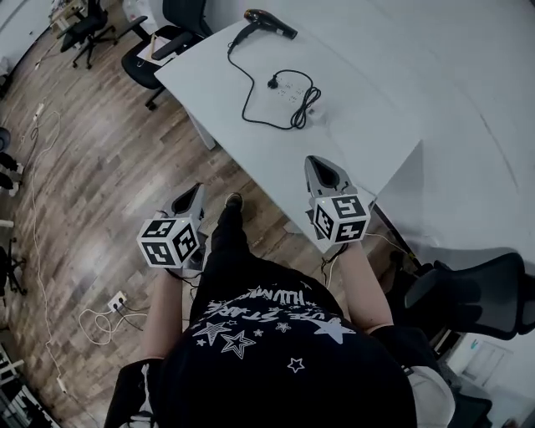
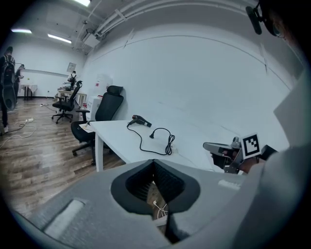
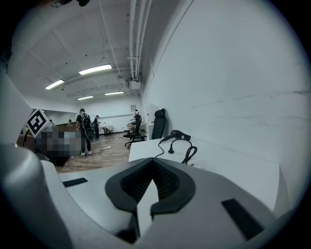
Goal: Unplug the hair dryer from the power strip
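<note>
Hair dryer (image 1: 267, 21): black, at far end of white table (image 1: 376, 125). Cord (image 1: 248, 92) limp, looped. Plug (image 1: 272, 82) rigid, apparently seated in light power strip (image 1: 292, 90), which may lift; grip plug body. Left gripper (image 1: 198, 188), right gripper (image 1: 313, 160): jaws together, empty, well apart from it.

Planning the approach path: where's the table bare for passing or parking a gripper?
Bare: near half of the table, from the cord coil to the near corner, plus the margin right of the coil. Crowded: far end, with hair dryer, looping cord and power strip.
</note>
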`<action>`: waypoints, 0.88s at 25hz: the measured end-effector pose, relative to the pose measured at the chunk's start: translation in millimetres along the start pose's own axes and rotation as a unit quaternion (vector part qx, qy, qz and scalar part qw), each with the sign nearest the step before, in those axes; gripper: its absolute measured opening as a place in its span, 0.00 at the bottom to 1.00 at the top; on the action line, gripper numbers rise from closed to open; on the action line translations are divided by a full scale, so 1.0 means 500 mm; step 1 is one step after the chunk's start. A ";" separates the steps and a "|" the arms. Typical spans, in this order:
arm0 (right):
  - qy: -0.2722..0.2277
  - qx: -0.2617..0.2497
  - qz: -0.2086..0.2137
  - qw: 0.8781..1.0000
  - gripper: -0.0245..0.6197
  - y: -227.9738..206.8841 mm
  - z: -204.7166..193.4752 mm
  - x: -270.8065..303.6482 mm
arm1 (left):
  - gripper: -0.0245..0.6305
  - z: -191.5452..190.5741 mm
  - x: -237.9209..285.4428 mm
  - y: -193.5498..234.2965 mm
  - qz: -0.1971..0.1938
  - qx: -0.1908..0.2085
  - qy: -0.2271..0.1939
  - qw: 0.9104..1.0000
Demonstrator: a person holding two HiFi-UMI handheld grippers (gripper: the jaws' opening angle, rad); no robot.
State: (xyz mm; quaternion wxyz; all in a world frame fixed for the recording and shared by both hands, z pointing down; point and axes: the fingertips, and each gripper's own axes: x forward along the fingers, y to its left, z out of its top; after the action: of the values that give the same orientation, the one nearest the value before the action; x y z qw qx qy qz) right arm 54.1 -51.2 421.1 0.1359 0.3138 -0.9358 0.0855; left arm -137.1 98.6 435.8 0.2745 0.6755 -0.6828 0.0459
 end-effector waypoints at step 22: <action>0.072 0.075 -0.143 0.984 0.05 -0.163 0.086 0.403 | 0.05 0.309 0.565 0.137 -0.206 0.098 0.114 0.967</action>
State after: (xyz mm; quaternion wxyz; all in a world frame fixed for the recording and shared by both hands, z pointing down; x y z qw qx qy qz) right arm -59.3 -239.7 448.6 0.1900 0.4464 -0.8601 0.1573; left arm -232.4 -216.0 449.8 0.2865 0.8157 -0.4849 0.1322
